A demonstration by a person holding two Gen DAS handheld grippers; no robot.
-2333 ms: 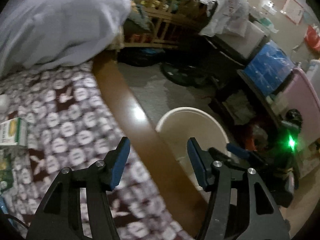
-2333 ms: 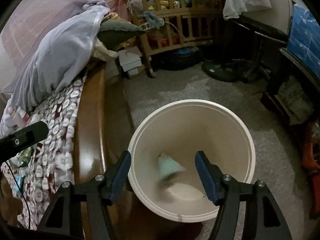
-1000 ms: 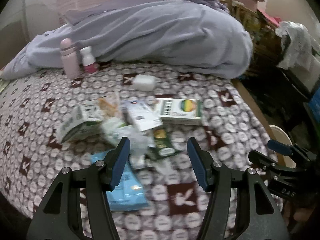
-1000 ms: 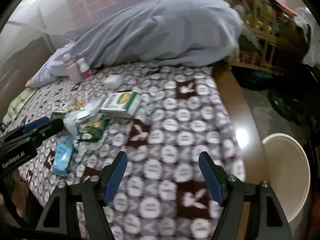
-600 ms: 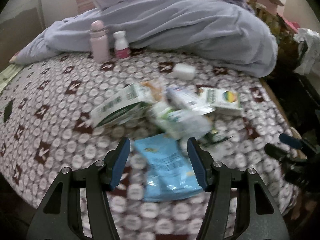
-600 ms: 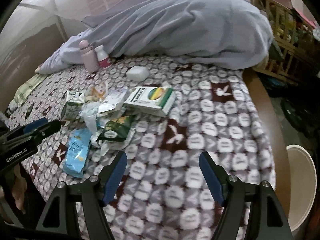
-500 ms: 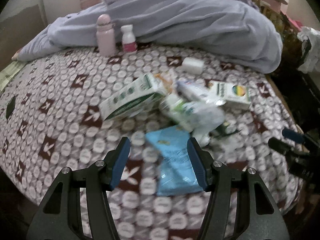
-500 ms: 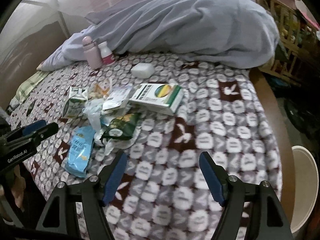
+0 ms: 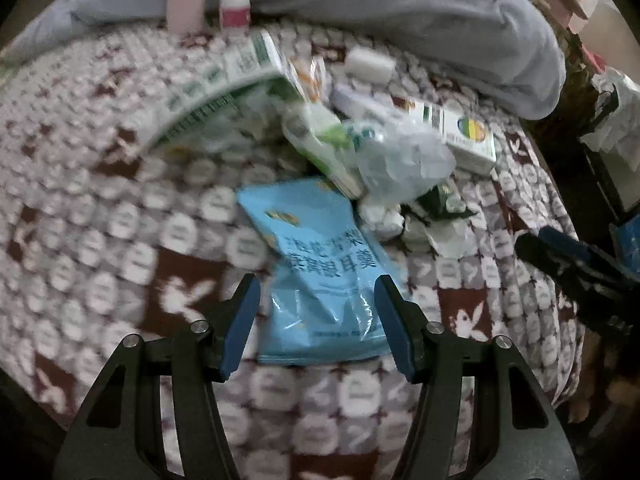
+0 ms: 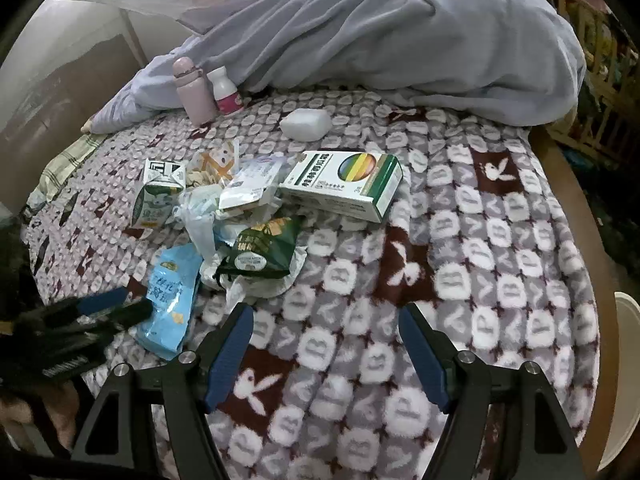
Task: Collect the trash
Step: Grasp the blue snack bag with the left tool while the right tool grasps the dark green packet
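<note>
Blue snack pouch flat on patterned bed blanket, near edge of trash pile, lower end lying between jaws of left gripper; jaws parted roughly pouch-wide, pads not pressing, nothing held. Probably light, thin, crinkly film, slippery; likely to buckle, so best pinched across lower edge or a raised fold, not flat face. Soft blanket underneath may give under pads. Just above pouch: crumpled clear plastic, white tissue wads, dark green wrapper, all touching or overlapping, could drag along. Further out: milk carton on its side, green-white medicine box, small white packet, white bar-shaped object. At back, pink flask and small white bottle upright against lilac duvet, likely not trash. Right gripper hovering over bare blanket beside pile, jaws wide, empty. Bin rim at far right past wooden bed frame.
</note>
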